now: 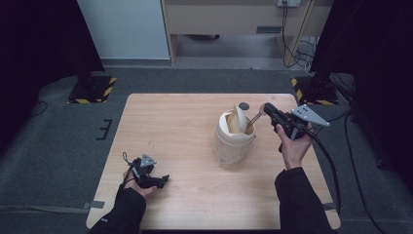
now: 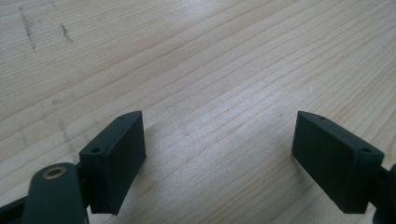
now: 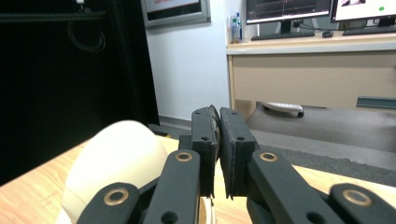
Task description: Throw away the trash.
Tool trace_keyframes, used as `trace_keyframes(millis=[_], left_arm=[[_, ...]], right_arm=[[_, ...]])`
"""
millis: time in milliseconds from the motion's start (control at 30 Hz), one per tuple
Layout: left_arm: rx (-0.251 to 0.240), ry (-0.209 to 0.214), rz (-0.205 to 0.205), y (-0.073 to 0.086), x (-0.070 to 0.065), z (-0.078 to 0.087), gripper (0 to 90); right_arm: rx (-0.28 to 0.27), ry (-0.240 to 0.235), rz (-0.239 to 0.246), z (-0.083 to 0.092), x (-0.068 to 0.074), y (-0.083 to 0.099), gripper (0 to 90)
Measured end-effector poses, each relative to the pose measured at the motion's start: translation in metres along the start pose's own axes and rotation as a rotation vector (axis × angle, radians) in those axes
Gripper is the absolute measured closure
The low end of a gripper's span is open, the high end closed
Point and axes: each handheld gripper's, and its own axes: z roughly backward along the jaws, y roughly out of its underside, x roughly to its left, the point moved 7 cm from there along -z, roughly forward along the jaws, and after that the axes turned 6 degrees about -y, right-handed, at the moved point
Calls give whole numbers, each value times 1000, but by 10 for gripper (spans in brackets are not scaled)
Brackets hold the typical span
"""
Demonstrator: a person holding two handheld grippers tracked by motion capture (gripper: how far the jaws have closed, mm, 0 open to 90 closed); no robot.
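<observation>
A small cream bin [image 1: 233, 141] with a swing lid [image 1: 239, 118] tipped up stands right of the table's middle; its rounded top [image 3: 119, 156] bulges at the lower left of the right gripper view. Just right of the bin, my right gripper [image 1: 268, 110] is raised in a hand, jaws pressed together on a thin dark edge [image 3: 215, 122]. In the high view a thin brown stick [image 1: 254, 120] slants from those jaws down to the bin's opening. My left gripper [image 1: 163, 179] lies on the table near the front left, its pads [image 2: 119, 156] wide apart over bare wood.
A small grey disc [image 1: 243, 105] lies on the wooden table [image 1: 185, 122] behind the bin. Black stands with yellow-striped bases [image 1: 92, 87] sit on the floor past both far corners. A beige desk [image 3: 317, 70] and monitors are beyond the table.
</observation>
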Motion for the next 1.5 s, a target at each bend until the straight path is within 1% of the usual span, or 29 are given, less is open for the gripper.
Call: trace_keyframes(millis=[133, 167, 267, 400, 500, 533, 567, 633, 767, 867, 900, 933, 967, 1000, 1033, 1100, 1133, 1167, 1200, 1300, 1367, 1400, 1433, 1467, 1500], left_arm=[[1, -1, -2, 0, 0, 0, 169], [1, -1, -2, 0, 0, 0, 169], [0, -1, -2, 0, 0, 0, 168], [-1, 0, -1, 0, 0, 0, 167], [-1, 0, 1, 0, 0, 0, 167], [0, 1, 2, 0, 0, 0, 171], [0, 2, 4, 0, 0, 0, 171], [-7, 1, 7, -1, 1, 1, 186], [-30, -8, 23, -4, 4, 4, 197], [-42, -9, 44, -6, 7, 6, 225], [-43, -9, 46, -6, 8, 7, 250], [-45, -11, 48, -6, 9, 8, 250], [-44, -13, 48, -6, 11, 9, 262], [-46, -16, 51, -6, 12, 10, 273], [-44, -18, 51, -5, 14, 11, 283], [-45, -26, 63, -5, 18, 12, 303], [-44, -28, 66, -5, 19, 12, 314], [-44, -28, 72, -4, 21, 13, 314], [-44, -31, 74, -4, 23, 13, 314], [-39, -33, 88, -2, 30, 15, 300], [-36, -38, 88, 1, 35, 17, 270], [-34, -44, 87, 2, 39, 18, 262], [-35, -53, 89, 4, 43, 20, 258], [-34, -62, 91, 5, 47, 21, 242], [-37, -68, 97, 7, 52, 23, 222]], right_arm=[[35, 2, 9, -9, 3, 11, 850], [56, -7, 5, -13, 6, 17, 845], [70, -17, 0, -17, 9, 22, 834], [63, -23, -24, -14, 8, 19, 772], [43, -20, -48, -7, 1, 13, 722], [34, 0, -53, 0, -6, 10, 660], [34, 0, -53, 0, -6, 10, 660], [27, 21, -64, 8, -14, 9, 600], [55, 58, -75, 25, -27, 18, 467], [85, 82, -89, 37, -34, 33, 383], [132, 95, -88, 44, -36, 47, 335], [132, 95, -88, 44, -36, 47, 335], [162, 101, -87, 47, -37, 56, 312], [206, 102, -89, 51, -38, 67, 295], [230, 103, -90, 53, -38, 73, 289], [284, 101, -89, 60, -38, 90, 275], [313, 101, -99, 65, -38, 102, 266], [333, 99, -101, 67, -39, 107, 265], [359, 96, -109, 70, -39, 115, 261], [414, 87, -128, 77, -41, 132, 240], [439, 74, -166, 81, -43, 144, 232], [476, 71, -169, 84, -44, 149, 232], [509, 78, -157, 86, -47, 154, 231], [533, 85, -140, 88, -50, 157, 229], [554, 96, -136, 90, -52, 160, 229]])
